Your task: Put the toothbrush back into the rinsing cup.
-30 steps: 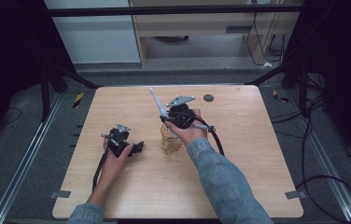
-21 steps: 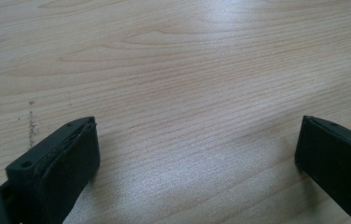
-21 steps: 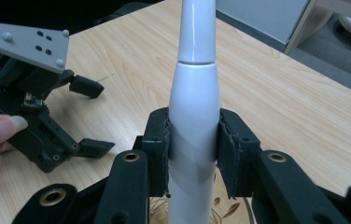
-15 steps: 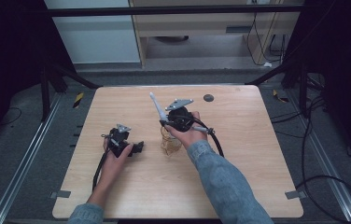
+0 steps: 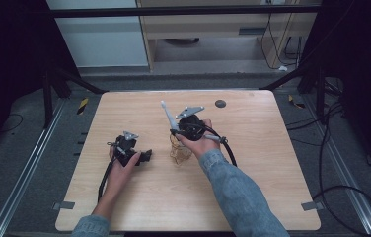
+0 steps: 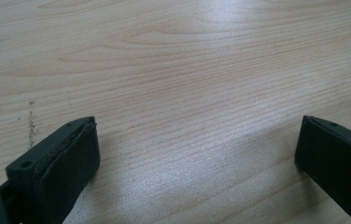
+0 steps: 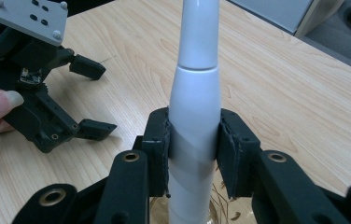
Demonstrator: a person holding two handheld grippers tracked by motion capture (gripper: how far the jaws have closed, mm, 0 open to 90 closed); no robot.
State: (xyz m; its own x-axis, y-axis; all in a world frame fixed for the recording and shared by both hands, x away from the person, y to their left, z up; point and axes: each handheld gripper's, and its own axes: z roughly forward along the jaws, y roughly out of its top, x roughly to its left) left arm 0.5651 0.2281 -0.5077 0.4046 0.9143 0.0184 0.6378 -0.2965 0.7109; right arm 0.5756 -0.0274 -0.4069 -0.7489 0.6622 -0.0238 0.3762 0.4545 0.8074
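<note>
Pale wood-grain tabletop (image 5: 272, 163) on a grey floor (image 5: 20, 168) with metal rails, cabinets beyond. Near the tabletop's centre, the right tongs (image 7: 193, 151) pinch a white handle (image 7: 194, 116), its lower end in a clear glass (image 5: 179, 153). Toward the tabletop's left, the left tongs (image 6: 197, 163) rest spread, holding nothing. A dark disc (image 5: 220, 103) lies near the far edge.

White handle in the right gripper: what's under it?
The white handle, clamped by the right gripper, runs down into a clear glass cup on the table. Its lower end is covered by the jaws, so its tip can't be seen.
</note>
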